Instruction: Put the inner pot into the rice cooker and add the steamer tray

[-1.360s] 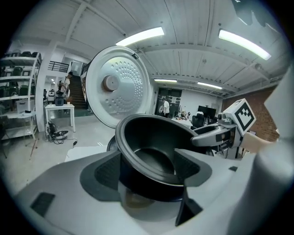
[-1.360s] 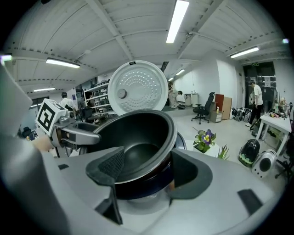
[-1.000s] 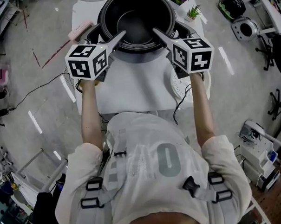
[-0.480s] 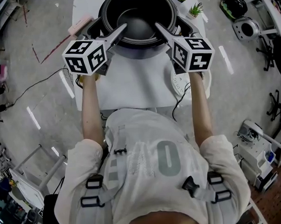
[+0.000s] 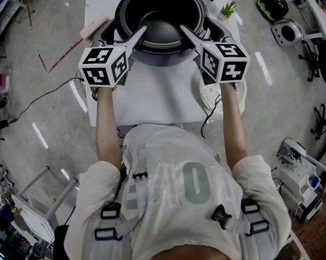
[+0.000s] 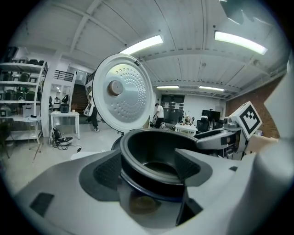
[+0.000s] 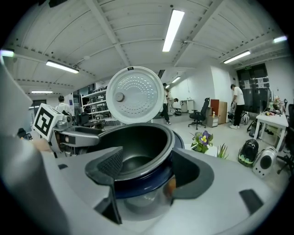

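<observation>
The black inner pot (image 5: 161, 22) sits in the rice cooker (image 5: 107, 33) at the far end of the white table (image 5: 156, 94). The cooker's dark blue collar (image 7: 138, 188) shows under the pot's rim. My left gripper (image 5: 137, 39) is at the pot's near-left rim, open, with one pad (image 6: 108, 172) outside the wall and the other inside. My right gripper (image 5: 187, 37) straddles the near-right rim the same way, open, with a pad (image 7: 110, 166) inside the pot (image 7: 138, 147). The white perforated steamer tray (image 5: 209, 98) lies on the table under my right hand.
The cooker's round white lid (image 6: 121, 94) stands open and upright behind the pot. Small potted plants (image 5: 225, 12) stand at the table's far right, and a pink object (image 5: 91, 30) lies at its far left. A cable (image 5: 43, 102) runs across the floor on the left.
In the head view the pot, cooker and both grippers sit slightly farther up the picture. Both pairs of jaws still straddle the pot's rim.
</observation>
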`<state>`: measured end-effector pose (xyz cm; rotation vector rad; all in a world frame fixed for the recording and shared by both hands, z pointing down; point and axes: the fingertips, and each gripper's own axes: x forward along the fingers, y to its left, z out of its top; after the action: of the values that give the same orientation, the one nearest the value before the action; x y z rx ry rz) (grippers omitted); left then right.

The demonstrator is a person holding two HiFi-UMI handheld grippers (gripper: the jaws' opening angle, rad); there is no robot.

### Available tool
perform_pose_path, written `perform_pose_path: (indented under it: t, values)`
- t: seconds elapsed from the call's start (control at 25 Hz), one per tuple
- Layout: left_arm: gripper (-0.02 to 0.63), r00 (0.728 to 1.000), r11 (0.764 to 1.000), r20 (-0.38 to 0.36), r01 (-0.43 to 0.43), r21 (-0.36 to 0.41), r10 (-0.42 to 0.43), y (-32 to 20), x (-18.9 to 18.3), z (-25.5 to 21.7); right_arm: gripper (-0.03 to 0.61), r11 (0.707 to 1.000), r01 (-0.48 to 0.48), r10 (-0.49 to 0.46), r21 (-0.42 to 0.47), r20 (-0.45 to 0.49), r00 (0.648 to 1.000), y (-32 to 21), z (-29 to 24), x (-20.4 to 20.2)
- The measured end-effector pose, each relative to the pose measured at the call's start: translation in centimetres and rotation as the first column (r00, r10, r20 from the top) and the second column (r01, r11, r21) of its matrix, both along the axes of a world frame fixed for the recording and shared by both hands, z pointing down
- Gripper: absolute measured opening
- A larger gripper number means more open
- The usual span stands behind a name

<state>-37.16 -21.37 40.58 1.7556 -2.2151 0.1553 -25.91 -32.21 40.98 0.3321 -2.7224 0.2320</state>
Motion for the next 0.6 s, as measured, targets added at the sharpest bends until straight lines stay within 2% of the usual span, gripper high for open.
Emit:
perform_pose_path:
  t: [0.32,0.6]
  values:
    - [0.345,1.0,1.0,0.004,0.011,-0.004,-0.011,0.3,-0.3,-0.4,0.33,0.999,0.006,-0.006,0.032,0.007,1.0,0.0,-1.3,0.0]
    - [0.345,0.997,0.996,0.074,0.02,0.082,-0.026,1.8,1.5,-5.6,0.33,0.991,-0.014,0.001,0.133,0.097,0.995,0.4,-6.7,2.6]
